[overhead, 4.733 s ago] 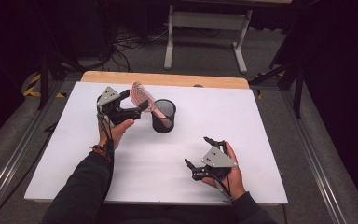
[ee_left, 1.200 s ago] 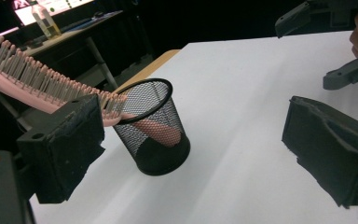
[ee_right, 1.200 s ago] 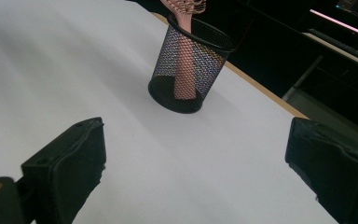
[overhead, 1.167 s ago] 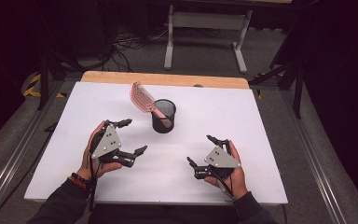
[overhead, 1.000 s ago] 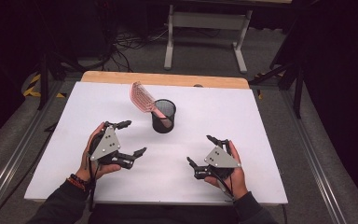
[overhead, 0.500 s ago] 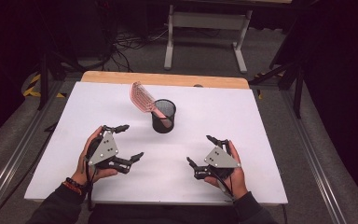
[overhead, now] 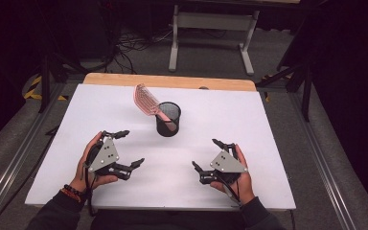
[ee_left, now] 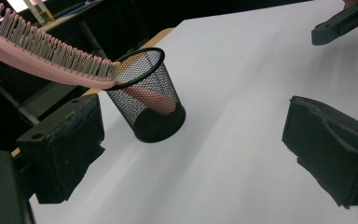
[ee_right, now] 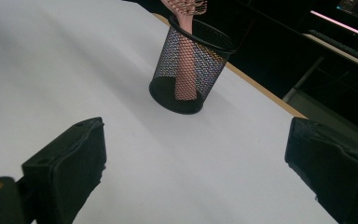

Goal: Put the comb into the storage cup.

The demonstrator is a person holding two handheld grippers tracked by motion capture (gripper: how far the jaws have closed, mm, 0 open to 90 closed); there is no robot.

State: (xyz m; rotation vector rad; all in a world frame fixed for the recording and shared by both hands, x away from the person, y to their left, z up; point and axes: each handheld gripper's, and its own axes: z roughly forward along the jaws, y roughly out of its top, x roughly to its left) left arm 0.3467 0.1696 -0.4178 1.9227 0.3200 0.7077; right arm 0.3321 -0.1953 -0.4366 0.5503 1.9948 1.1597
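White tabletop (overhead: 278, 124) fills the middle of the scene, a strip of bare wood along its far edge, dark floor and a pale metal stand leg (overhead: 175, 43) behind it. Dead centre, slightly toward the far side, stands the black mesh cup (overhead: 168, 120) — upright, on its own, nothing touching it from outside. Inside it sits the pink hairbrush (overhead: 146, 99), handle down in the cup, bristled head sticking up and leaning out over the rim toward the left and far side. From the left gripper view the handle shows through the mesh, resting against the bottom of the cup (ee_left: 150, 102), with the brush (ee_left: 42, 63) head tilted well past the rim, bristles facing up.

Down at the near edge, both hands are at rest on the table. The left gripper (overhead: 124, 149) lies near the front-left, its jaws spread wide with nothing between them — bare white surface in the gap. It is well apart from the cup, pointing roughly toward it.

Over on the other side, the right gripper (overhead: 208, 155) sits near the front-right, jaws likewise wide apart and empty. Its own view looks straight between the two black pads at the cup (ee_right: 191, 70), with the brush handle (ee_right: 185, 65) standing inside. The two grippers are well apart from each other, one either side of the cup.
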